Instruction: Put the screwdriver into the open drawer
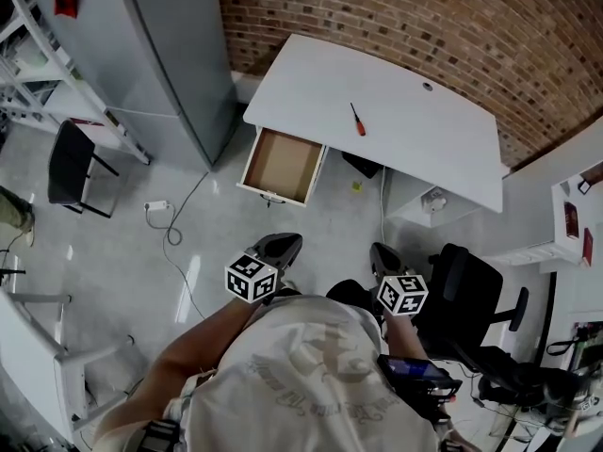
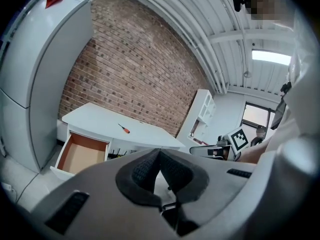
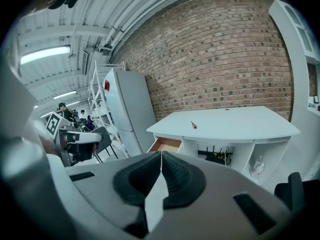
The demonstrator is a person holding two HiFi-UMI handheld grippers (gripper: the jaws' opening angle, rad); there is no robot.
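- Left gripper (image 2: pixel 160 152) fingers (image 2: pixel 144 172) fill the bottom of its own view: the ribbed pads meet at their tips, with nothing between them.
- Right gripper (image 3: pixel 161 154) fingers (image 3: pixel 176 178) are likewise together at the tips and empty.
- Seen from the head view, the left gripper (image 1: pixel 286 241) and right gripper (image 1: pixel 379 250) are both held low in front of the person's body, over the floor and well apart from the bench (image 1: pixel 415 135).
- Ahead of both lies the white bench against the brick wall, with the screwdriver (image 1: pixel 358 120) alone on its top, near the middle.
- Its long axis runs roughly away from the person, with the orange handle towards the near edge and the dark shaft pointing at the wall.
- From the fingers it lies straight ahead and slightly left of the right gripper; the left gripper sits further off to the side, so the right looks the nearer one for the pick.
- Left of the screwdriver and lower, the drawer (image 1: pixel 283 163) stands pulled out from the bench front, its brown bottom bare, more in line with the left gripper.
- Judged from this, the task has not begun: a walk-up and a reach over the near edge come first.
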